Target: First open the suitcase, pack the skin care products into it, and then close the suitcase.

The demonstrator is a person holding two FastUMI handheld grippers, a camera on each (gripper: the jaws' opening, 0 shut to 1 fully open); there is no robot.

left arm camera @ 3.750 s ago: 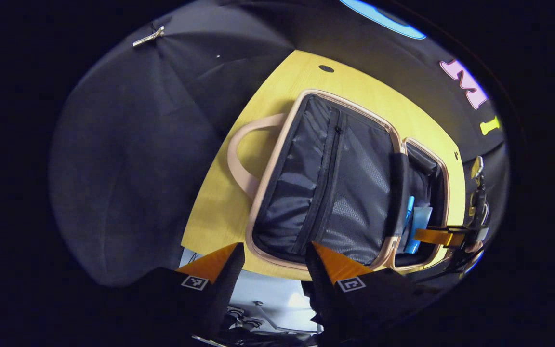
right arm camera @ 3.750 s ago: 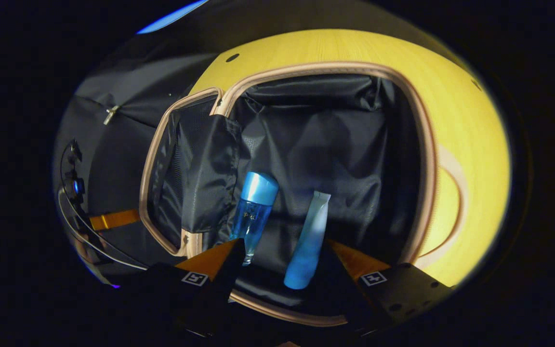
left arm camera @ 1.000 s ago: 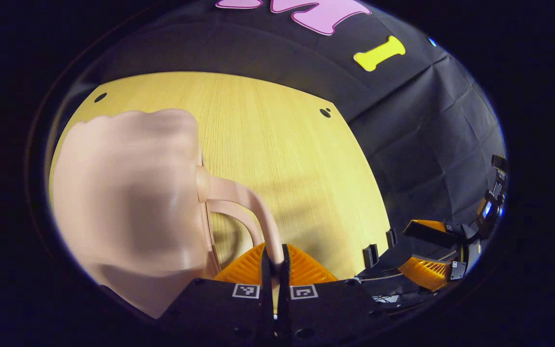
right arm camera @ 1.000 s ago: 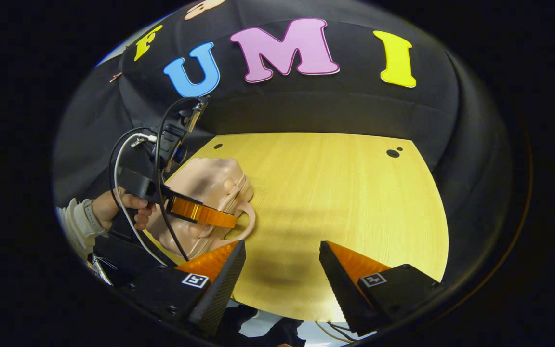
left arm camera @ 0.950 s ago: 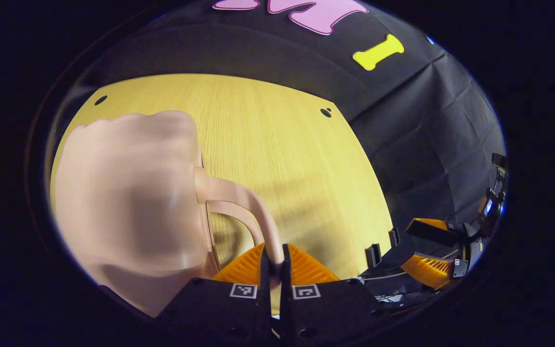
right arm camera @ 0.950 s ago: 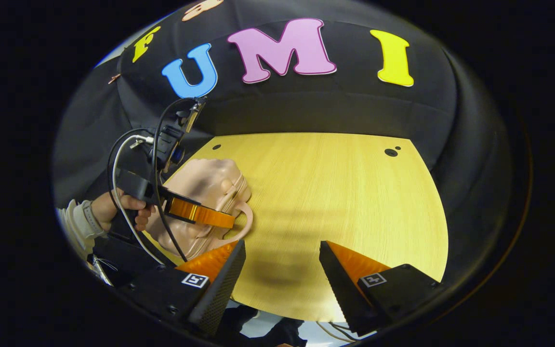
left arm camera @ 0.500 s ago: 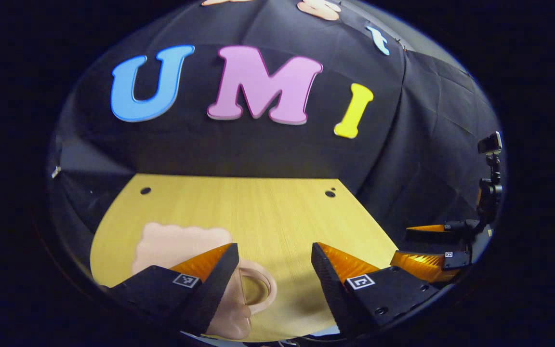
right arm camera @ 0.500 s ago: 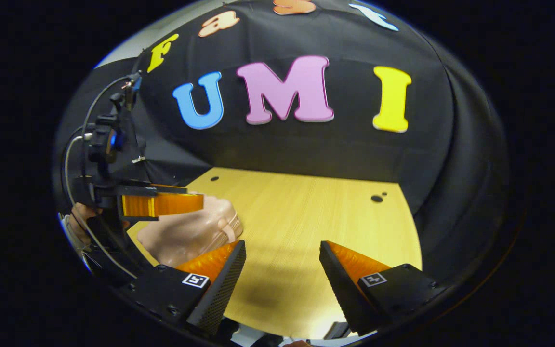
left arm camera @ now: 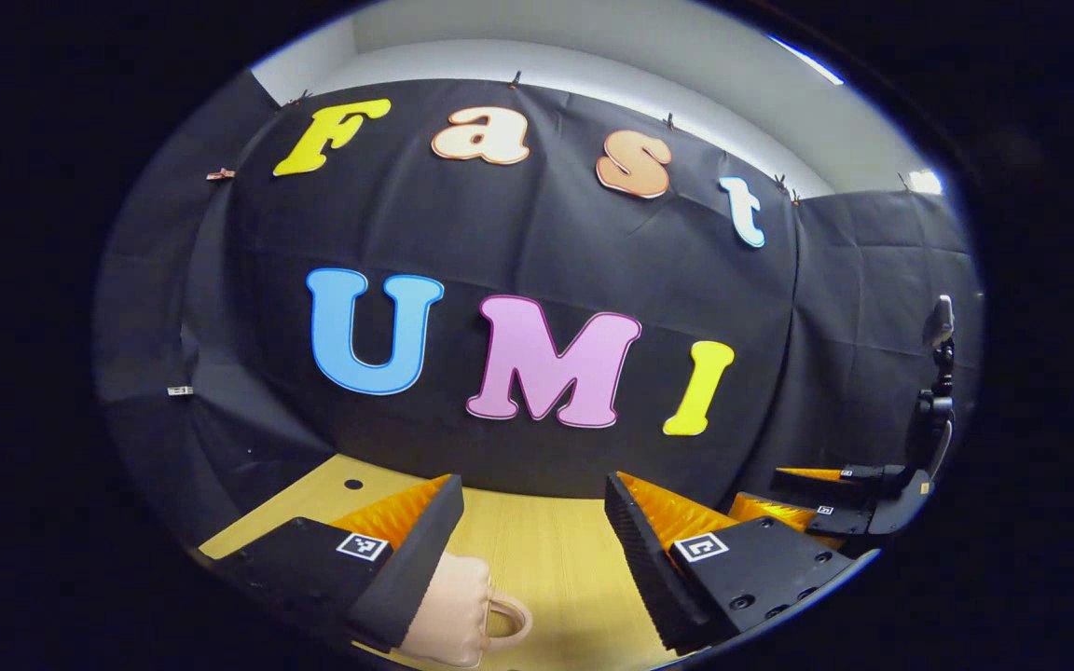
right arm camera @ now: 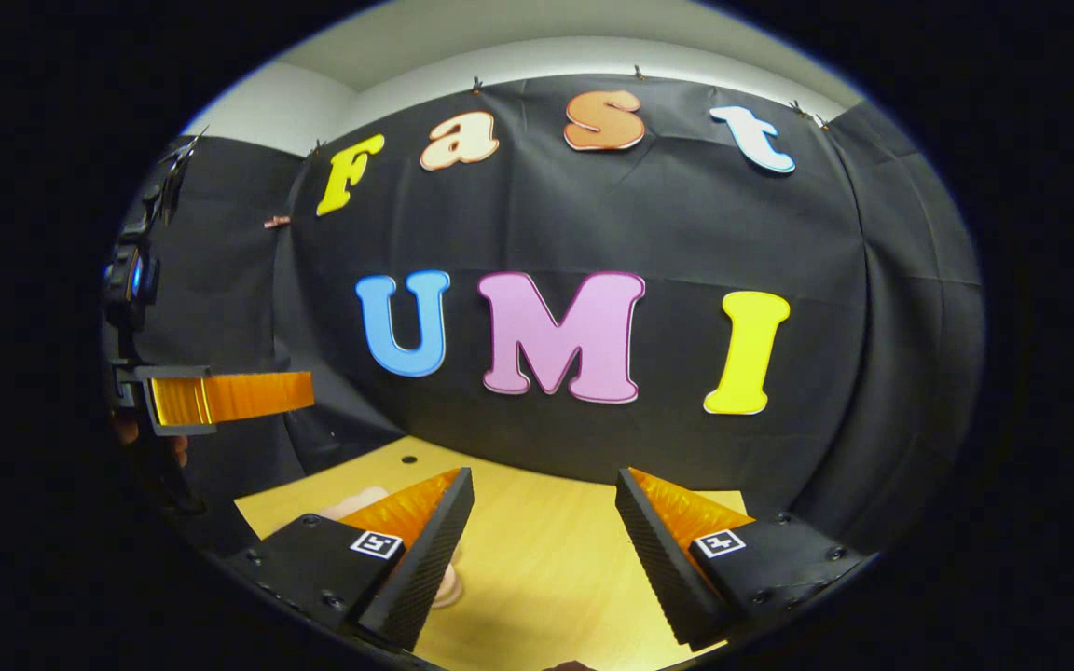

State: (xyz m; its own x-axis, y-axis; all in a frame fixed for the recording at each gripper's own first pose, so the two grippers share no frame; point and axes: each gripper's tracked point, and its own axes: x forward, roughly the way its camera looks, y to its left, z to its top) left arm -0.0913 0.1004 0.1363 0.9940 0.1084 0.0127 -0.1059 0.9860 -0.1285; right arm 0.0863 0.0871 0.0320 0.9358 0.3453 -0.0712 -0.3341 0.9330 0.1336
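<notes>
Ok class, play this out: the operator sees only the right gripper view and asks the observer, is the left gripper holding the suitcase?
Observer: No. In the left gripper view the left gripper is open, with nothing between its fingers.
Operator: Where is the handle?
Observer: The handle lies low in that view, beside one finger and free of both.
Operator: Is the suitcase shut?
Observer: The suitcase looks shut: I see smooth shell and no gap, though a finger hides part of it.
</notes>
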